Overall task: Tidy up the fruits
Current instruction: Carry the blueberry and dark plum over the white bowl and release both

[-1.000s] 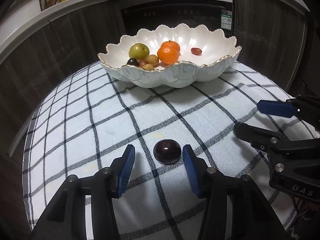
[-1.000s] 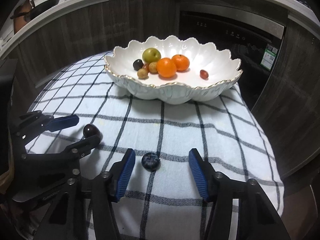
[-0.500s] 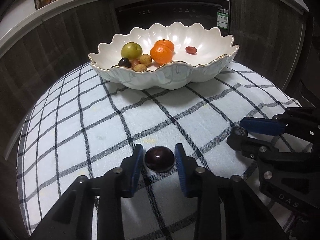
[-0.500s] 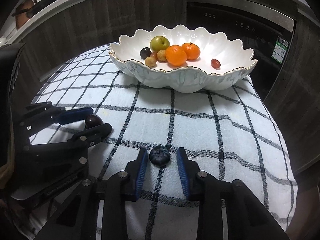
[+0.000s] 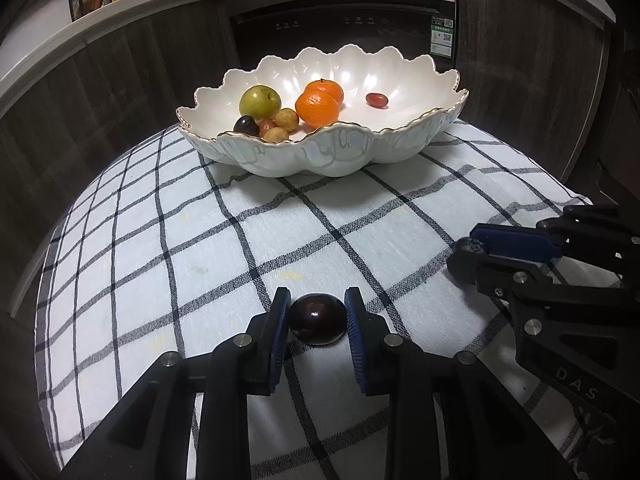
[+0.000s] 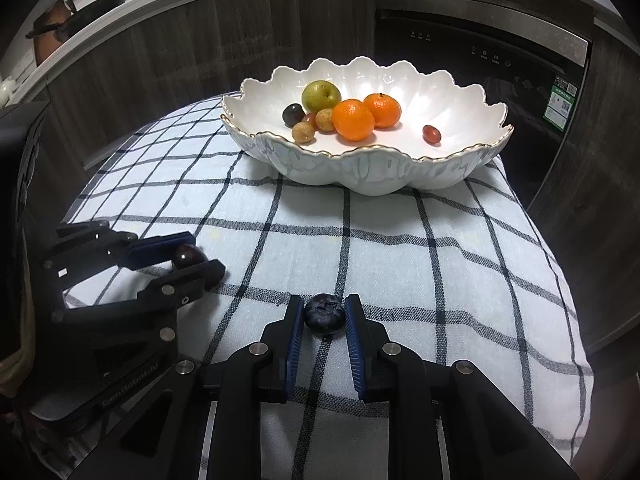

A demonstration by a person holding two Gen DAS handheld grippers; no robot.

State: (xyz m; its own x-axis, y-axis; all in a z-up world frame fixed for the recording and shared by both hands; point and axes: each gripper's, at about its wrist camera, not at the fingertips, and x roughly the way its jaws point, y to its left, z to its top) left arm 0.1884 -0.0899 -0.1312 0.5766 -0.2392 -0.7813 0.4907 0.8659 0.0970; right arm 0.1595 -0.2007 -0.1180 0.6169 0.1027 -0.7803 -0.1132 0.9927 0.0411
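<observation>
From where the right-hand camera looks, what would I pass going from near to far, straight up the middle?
Right gripper shut on the blueberry → checked cloth → white scalloped bowl → front orange → dark cabinets.

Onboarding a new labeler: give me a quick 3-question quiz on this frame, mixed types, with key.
1. True or false: the left gripper is closed on a blueberry.
2. What does the right gripper grip? A) orange B) blueberry C) red grape
3. Fill in: the dark plum sits on the checked ____, outside the white bowl.

Key: 1 false (it closes on the dark plum); 2 B; 3 cloth.
</observation>
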